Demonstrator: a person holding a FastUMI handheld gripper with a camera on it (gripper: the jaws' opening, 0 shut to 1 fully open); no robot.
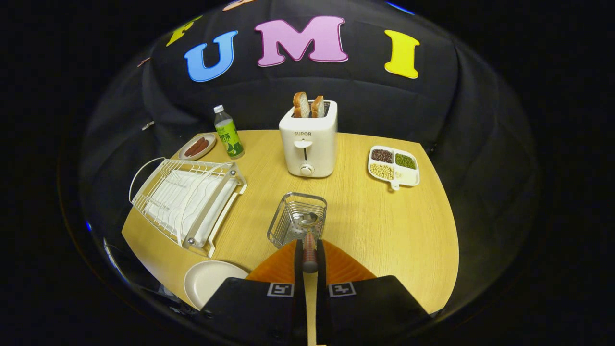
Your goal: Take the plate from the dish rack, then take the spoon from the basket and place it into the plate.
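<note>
The spoon [309, 240] is clamped by its handle between the two fingers of the tool [310, 254], which are closed down tight on it, one on each side. The spoon's bowl is seen poking into the wire basket [298, 220] just ahead of the fingers, so it's not lifted clear yet. The plate [209, 281] is already out of the dish rack [187, 204] and is laid flat on the tabletop [375, 226], just left of the tool and close in front of the rack's near corner. The rack itself is sat to the left of the basket, with nothing slotted in it. Further back, a white toaster [309, 144] with two slices of bread [308, 105] sticking up is found beyond the basket. A green-labelled bottle [228, 132] is stood to the toaster's left, next to a small dish of sausages [197, 147]. A divided tray of beans [394, 166] is placed off to the right.
</note>
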